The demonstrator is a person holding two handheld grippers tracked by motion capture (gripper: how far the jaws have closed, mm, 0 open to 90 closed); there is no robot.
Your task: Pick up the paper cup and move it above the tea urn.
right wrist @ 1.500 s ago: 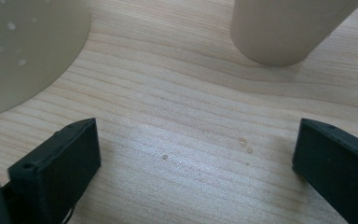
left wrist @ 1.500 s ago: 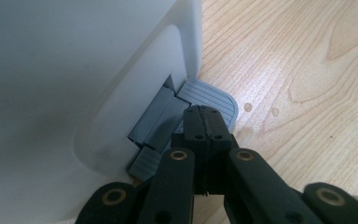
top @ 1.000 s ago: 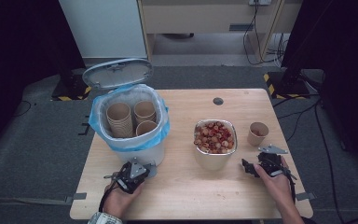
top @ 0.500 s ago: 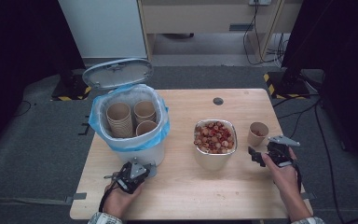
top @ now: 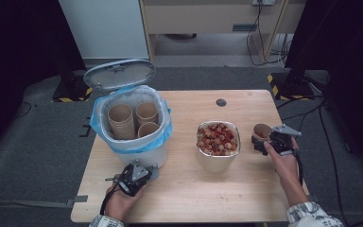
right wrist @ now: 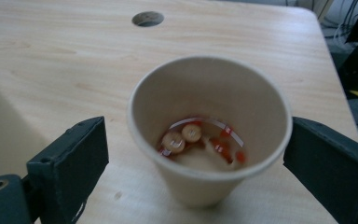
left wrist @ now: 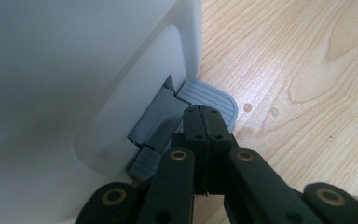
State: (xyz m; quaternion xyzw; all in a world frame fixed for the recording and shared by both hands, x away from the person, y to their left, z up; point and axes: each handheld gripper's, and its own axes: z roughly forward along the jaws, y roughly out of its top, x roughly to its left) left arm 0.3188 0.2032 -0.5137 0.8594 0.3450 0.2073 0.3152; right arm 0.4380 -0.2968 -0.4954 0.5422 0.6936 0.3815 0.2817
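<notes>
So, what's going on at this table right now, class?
A person works with a gripper in each hand. The left gripper, jaws shut, presses on the grey pedal of the white bin, whose lid stands open; stacks of paper cups sit inside. The right gripper is open around a paper cup with a few food bits at its bottom, its pads not touching it yet. A metal container of food sits mid-table.

Closed claw on bin pedal

Beige paper cup, black tongs, ridged grey pedal, white bin, blue liner
</notes>
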